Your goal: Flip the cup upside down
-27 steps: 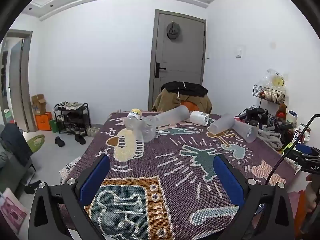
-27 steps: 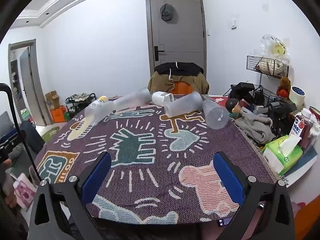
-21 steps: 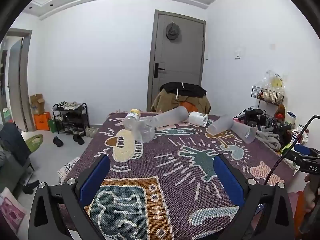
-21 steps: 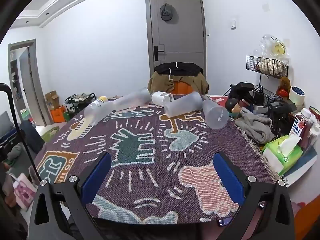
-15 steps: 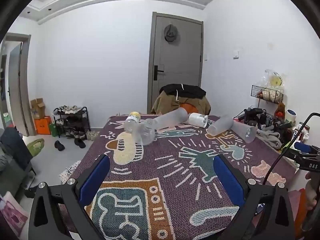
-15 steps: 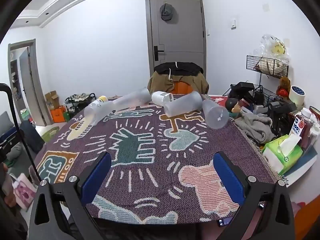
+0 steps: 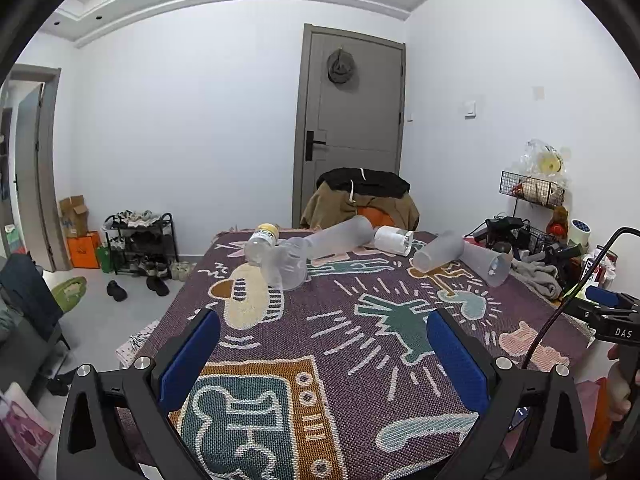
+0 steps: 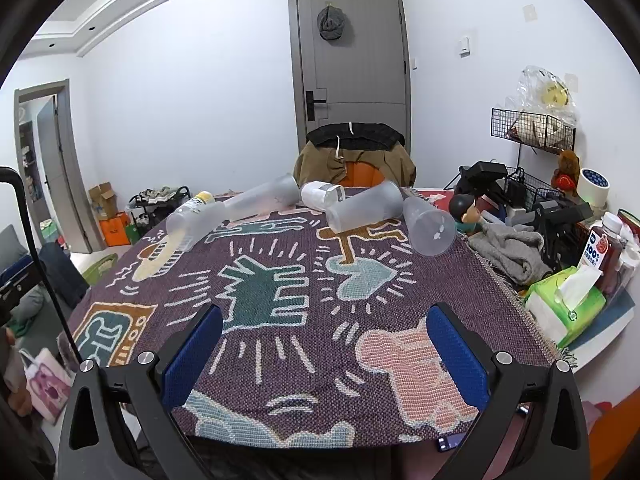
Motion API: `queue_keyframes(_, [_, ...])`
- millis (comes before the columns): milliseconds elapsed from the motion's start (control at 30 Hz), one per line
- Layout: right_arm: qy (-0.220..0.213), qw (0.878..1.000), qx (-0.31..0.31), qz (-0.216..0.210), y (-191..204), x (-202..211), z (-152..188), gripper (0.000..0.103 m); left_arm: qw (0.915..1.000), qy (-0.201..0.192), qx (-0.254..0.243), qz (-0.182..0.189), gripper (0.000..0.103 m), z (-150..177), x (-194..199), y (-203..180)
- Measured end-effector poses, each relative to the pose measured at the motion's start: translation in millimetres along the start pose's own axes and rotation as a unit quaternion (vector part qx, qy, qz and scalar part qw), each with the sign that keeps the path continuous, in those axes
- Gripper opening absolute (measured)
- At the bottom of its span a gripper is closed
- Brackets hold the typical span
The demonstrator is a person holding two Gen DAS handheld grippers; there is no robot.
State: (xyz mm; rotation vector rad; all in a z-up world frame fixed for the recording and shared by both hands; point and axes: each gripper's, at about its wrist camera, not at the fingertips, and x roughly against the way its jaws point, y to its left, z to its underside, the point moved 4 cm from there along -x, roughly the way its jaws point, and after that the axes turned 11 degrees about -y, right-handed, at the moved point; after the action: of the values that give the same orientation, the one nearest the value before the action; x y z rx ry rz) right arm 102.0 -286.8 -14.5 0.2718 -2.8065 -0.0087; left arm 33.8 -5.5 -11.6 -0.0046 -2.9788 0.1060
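Several frosted plastic cups lie on their sides at the far end of a table covered by a patterned purple cloth point(image 7: 320, 340). In the left wrist view one cup point(image 7: 286, 266) lies far left and two point(image 7: 438, 251) point(image 7: 486, 262) far right. In the right wrist view they show at the left point(image 8: 196, 220), middle point(image 8: 364, 206) and right point(image 8: 428, 226). A long stack of cups point(image 8: 262, 198) lies behind. My left gripper point(image 7: 324, 356) is open and empty over the near edge. My right gripper point(image 8: 324, 356) is open and empty over the near edge.
A clear bottle with a yellow cap point(image 7: 262, 240) and a white container point(image 7: 394, 236) lie among the cups. A chair draped with clothes point(image 8: 354, 152) stands behind the table. A grey cloth point(image 8: 508, 252), tissue pack point(image 8: 564, 304), juice bottle point(image 8: 604, 252) and clutter fill the right side.
The left wrist view has tilted up a little, so the cups sit slightly lower in it. The right gripper has not moved. Both grippers stay open.
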Motion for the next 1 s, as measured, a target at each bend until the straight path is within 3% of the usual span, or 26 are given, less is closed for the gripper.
queue_keyframes(1000, [0.000,1.000,-0.001,0.000,1.0,0.0,-0.6,0.103,1.0000,0.002,0.000,0.004,0.103,-0.6,0.3,0.6])
